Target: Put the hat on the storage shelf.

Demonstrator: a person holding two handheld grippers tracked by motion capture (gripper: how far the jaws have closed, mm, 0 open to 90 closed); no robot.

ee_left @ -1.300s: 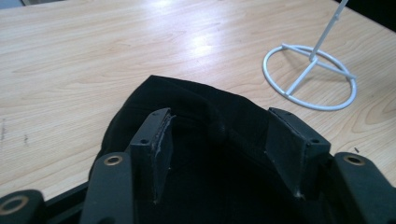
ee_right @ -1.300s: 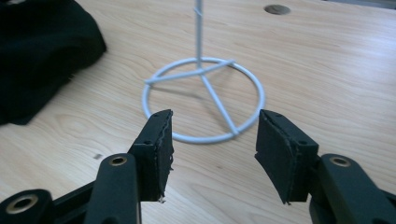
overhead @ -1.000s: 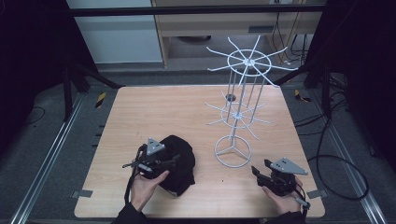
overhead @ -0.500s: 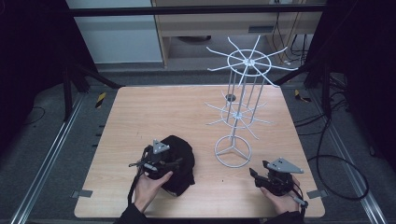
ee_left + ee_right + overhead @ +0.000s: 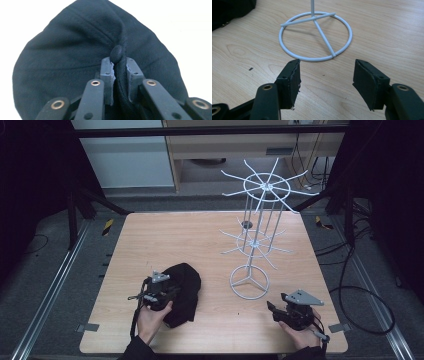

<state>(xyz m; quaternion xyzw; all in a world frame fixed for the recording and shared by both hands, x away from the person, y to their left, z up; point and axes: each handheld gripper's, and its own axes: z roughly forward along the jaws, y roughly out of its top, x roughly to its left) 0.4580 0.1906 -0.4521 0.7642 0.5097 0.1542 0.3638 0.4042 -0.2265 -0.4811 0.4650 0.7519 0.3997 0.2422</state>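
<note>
**Black cap pinched at its crown on the wooden table**

Pale wood grain covers the table [image 5: 200, 245], which stands on a grey floor with dark frame bars around it. One black cap [image 5: 182, 290] lies near the table's front edge, left of centre. Its cloth is dark, soft and matte, with stitched seams that run up to a small round fabric button [image 5: 117, 53] at the crown. No brand, label or writing can be read on it.

One left gripper [image 5: 119, 75] has just been closing its jaws, and they now pinch a raised fold of the cap just below the button. One right gripper [image 5: 325, 82] rests at the front right with its jaws spread apart, nothing between them, just short of the ring base of one white wire rack [image 5: 260, 210], which stands upright to the right of the cap.
</note>
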